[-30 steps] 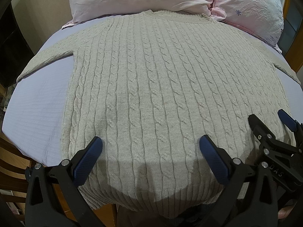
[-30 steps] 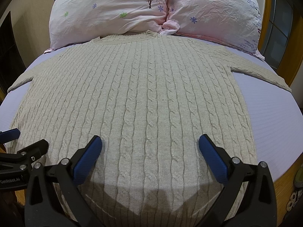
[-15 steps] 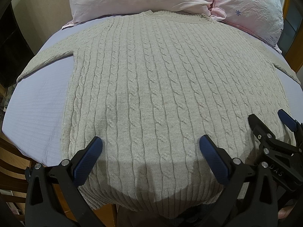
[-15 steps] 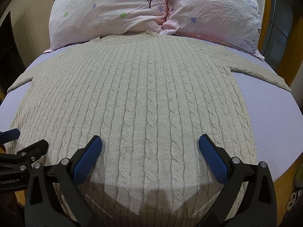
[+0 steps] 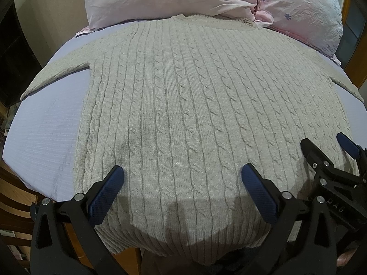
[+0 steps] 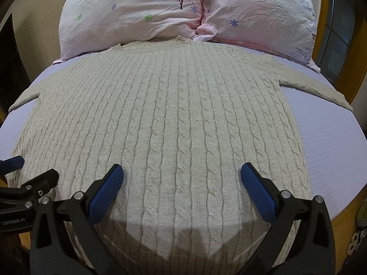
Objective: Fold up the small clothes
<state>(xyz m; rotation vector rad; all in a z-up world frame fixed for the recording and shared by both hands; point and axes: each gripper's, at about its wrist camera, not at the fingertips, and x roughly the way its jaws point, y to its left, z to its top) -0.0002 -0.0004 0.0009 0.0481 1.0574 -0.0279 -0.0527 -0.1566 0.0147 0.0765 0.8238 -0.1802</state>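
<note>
On the lilac bed sheet (image 6: 332,142) a beige cable-knit sweater (image 6: 174,119) lies flat, sleeves spread, its collar touching two pink pillows (image 6: 142,16). Above its hem hover the left gripper (image 5: 182,183) and right gripper (image 6: 182,183), side by side; both have their jaws spread wide, grasping nothing.

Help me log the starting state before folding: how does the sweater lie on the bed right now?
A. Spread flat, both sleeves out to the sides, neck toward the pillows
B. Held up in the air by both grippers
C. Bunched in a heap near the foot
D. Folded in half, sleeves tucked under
A: the sweater lies flat with a sleeve out to each side and its collar at the pillows; the left gripper and right gripper are open above its hem.
</note>
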